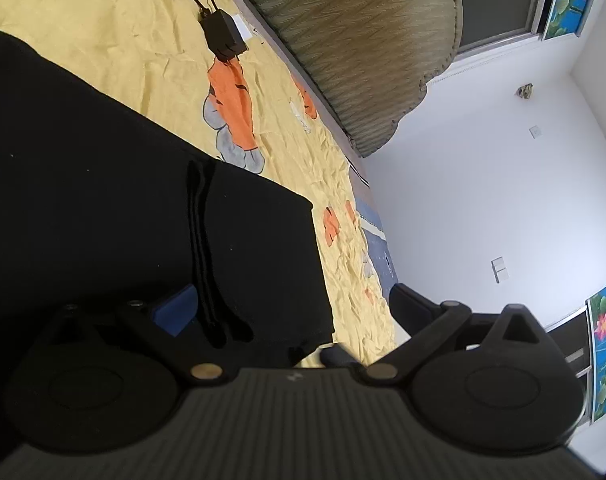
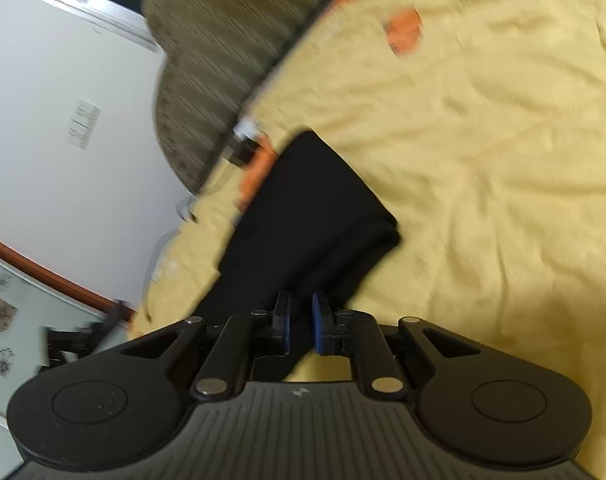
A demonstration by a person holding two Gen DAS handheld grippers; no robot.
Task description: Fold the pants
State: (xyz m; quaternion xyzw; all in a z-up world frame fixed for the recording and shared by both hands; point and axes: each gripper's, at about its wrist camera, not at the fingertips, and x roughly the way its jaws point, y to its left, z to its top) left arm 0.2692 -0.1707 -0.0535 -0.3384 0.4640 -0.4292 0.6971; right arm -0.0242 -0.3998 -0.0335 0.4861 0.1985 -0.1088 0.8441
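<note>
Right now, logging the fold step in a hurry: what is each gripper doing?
Left gripper: open, jaws wide, black pants lying partly between them.
Right gripper: shut on the black pants.

We cannot follow the black pants (image 1: 103,208) to their full extent: the left wrist view cuts them off at its left edge, and the left gripper (image 1: 291,312) hides their near hem. In the right wrist view we find the whole scene smeared by blur, so the small dark box (image 2: 243,148) at the far end of the pants (image 2: 303,216) stays unreadable. The right gripper (image 2: 301,322) covers the cloth's near end. The headboard (image 2: 223,40) runs off the top edge.
</note>
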